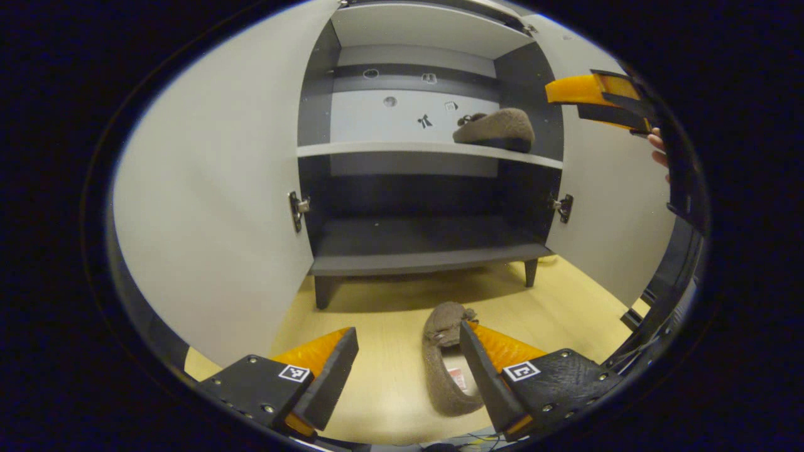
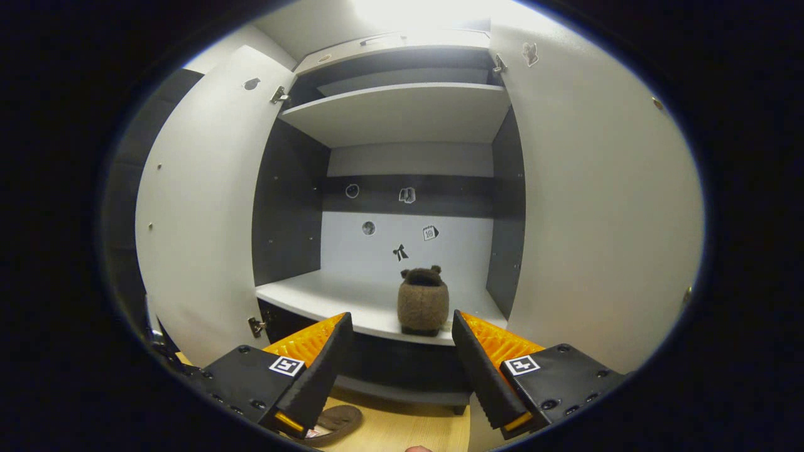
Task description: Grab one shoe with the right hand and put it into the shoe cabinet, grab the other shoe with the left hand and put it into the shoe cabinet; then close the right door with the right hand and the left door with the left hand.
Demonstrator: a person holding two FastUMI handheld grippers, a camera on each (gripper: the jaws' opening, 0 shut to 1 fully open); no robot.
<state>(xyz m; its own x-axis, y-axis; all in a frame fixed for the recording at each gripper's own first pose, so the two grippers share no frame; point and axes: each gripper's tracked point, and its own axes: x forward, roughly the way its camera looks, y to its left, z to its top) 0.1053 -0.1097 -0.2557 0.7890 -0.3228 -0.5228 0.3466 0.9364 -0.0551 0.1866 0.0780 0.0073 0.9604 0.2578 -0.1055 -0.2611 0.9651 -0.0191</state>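
While one slipper (image 2: 423, 306) already sits on the middle shelf (image 2: 333, 301) of the shoe cabinet (image 1: 320, 119), toward its right side and with its toe facing out, the other slipper (image 1: 443, 364) lies on the wooden floor (image 1: 377, 376) in front of the cabinet, so the task looks to be roughly a quarter done. In the right gripper view the right gripper (image 2: 399, 358) hangs in front of that shelf with its jaws spread wide and nothing between them, the shelved slipper well apart from them (which suggests the first placing is finished). In the left gripper view the left gripper (image 1: 408, 370) is low over the floor, jaws also wide apart and empty; the floor slipper lies just beside its right finger, partly hidden behind it, and I cannot tell whether they touch. Both the left door (image 1: 213, 207) and the right door (image 1: 603, 201) stand fully open. What is left, as I judge it: close the left gripper on the floor slipper, carry it into the cabinet, then swing the right door shut with the right hand and the left door with the left.
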